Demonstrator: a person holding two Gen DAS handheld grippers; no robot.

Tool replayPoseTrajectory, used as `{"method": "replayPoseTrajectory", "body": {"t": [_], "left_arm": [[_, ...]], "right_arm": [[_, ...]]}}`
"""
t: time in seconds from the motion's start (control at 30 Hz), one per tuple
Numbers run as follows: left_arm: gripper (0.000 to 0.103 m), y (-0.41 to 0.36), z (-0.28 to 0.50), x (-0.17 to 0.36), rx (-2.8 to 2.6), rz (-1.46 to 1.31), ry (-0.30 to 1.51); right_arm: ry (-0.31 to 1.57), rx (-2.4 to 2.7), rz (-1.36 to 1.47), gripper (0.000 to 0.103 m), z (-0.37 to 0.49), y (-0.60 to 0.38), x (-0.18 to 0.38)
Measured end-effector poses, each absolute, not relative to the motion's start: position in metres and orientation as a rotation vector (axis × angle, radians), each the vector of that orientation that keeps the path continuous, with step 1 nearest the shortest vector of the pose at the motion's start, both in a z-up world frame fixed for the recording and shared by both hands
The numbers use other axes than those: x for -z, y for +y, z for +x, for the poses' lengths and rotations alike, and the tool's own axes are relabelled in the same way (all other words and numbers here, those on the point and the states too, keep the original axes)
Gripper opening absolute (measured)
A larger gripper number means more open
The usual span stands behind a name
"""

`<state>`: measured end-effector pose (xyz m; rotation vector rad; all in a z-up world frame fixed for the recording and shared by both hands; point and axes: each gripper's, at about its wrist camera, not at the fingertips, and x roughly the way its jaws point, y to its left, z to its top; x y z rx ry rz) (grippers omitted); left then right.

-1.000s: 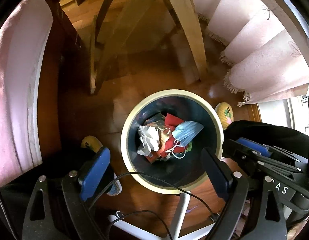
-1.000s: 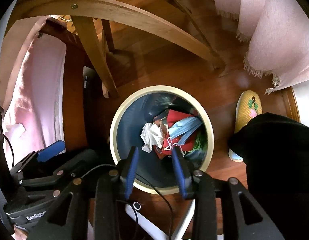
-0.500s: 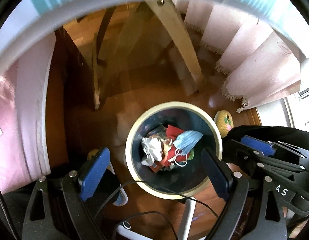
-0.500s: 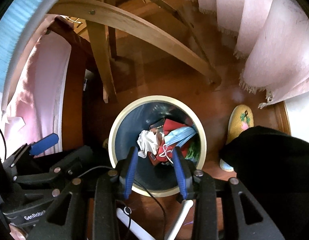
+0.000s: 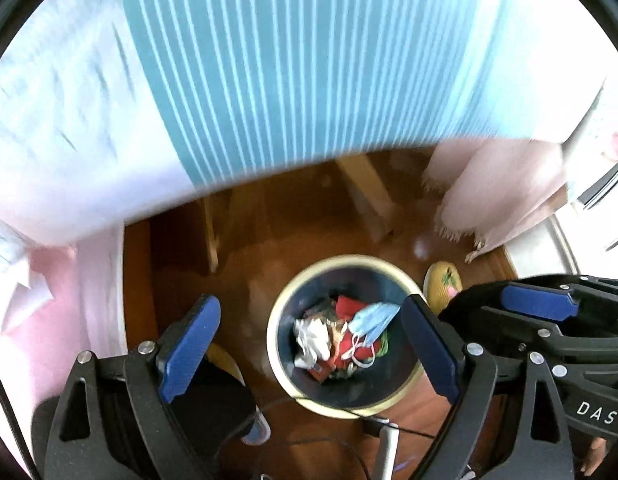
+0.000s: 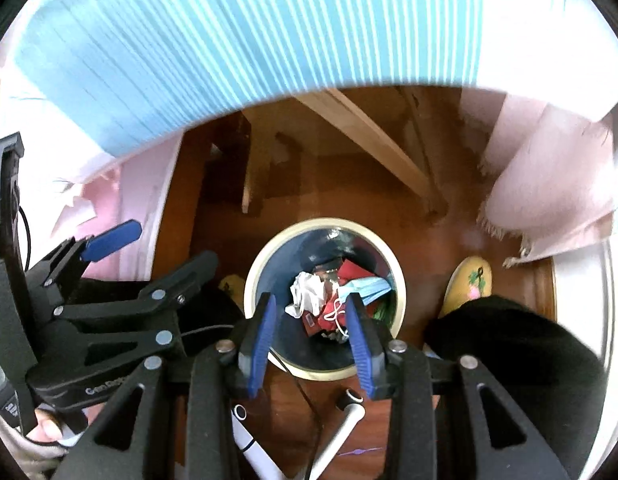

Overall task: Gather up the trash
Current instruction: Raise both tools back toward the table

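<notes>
The left hand-held gripper point(image 5: 309, 348) is hanging over the floor with its blue fingers point(image 5: 189, 346) spread wide and nothing between them. The trash bin point(image 5: 281, 344) is sitting straight ahead of it and below, just off its right finger, so the way to the bin from here is simply down. Inside, a crumpled white paper point(image 5: 311, 340) is lying toward this gripper's left side, a blue face mask point(image 5: 373, 318) toward its right, with red wrappers point(image 5: 347, 306) beneath (the mask's long axis is running slantwise, up toward the right finger).

The right hand-held gripper point(image 6: 311, 338) is hovering beside it, its fingers drawn in to a narrow gap and gripping nothing. From its own camera the bin's cream rim point(image 6: 255, 268) is lying dead ahead and below, the trash showing between the two fingers. I would judge this arm the more squarely lined up over the bin, though both are well above it.

The striped blue and white cloth of the desk point(image 6: 237, 36) is filling the view ahead of both grippers, blurred, and whatever trash is lying on it cannot be made out. The floor point(image 6: 437, 248) is polished brown wood, wooden legs point(image 6: 373, 132) are crossing beyond the bin, a pink fringed curtain point(image 6: 549, 184) is hanging off to the right, and a yellow slipper point(image 6: 471, 282) is resting just right of the bin.
</notes>
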<state>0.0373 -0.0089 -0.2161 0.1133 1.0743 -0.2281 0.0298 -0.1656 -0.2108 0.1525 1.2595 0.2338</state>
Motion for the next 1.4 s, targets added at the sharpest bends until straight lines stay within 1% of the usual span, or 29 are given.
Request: {"method": "replayPoseTrajectory", "body": {"t": [0.2,0.5,0.77,0.93,1.1,1.17,1.23,1.4], "left_arm": [[0.091,-0.01,0.025,0.159,0.242,0.104,0.955],[0.091,-0.006,0.016,0.068,0.263,0.076,0.839],[0.091,0.0,0.026,-0.028,0.256,0.034,0.679],[0.091,0.001,0.042,-0.077,0.251,0.034,0.614],[0.091,-0.004,0.071,-0.106,0.23,0.054,0.6],[0.091,-0.005,0.086,-0.113,0.23,0.052,0.61],[0.091,-0.007,0.1,-0.115,0.227,0.044,0.626],[0.091,-0.014,0.151,-0.114,0.242,0.033,0.709]], "right_arm": [[1.17,-0.27,0.103,0.037,0.022,-0.165,0.161],[0.966,-0.337,-0.023,0.037,0.009,-0.159,0.071],[0.809,-0.356,-0.02,0.037,0.022,-0.17,-0.002],[0.702,-0.345,-0.021,0.037,0.038,-0.179,-0.044],[0.634,-0.315,-0.026,0.038,0.067,-0.192,-0.075],[0.621,-0.299,-0.03,0.043,0.078,-0.196,-0.082],[0.625,-0.275,-0.037,0.046,0.096,-0.202,-0.086],[0.65,-0.238,0.031,0.046,0.144,-0.228,-0.093]]}}
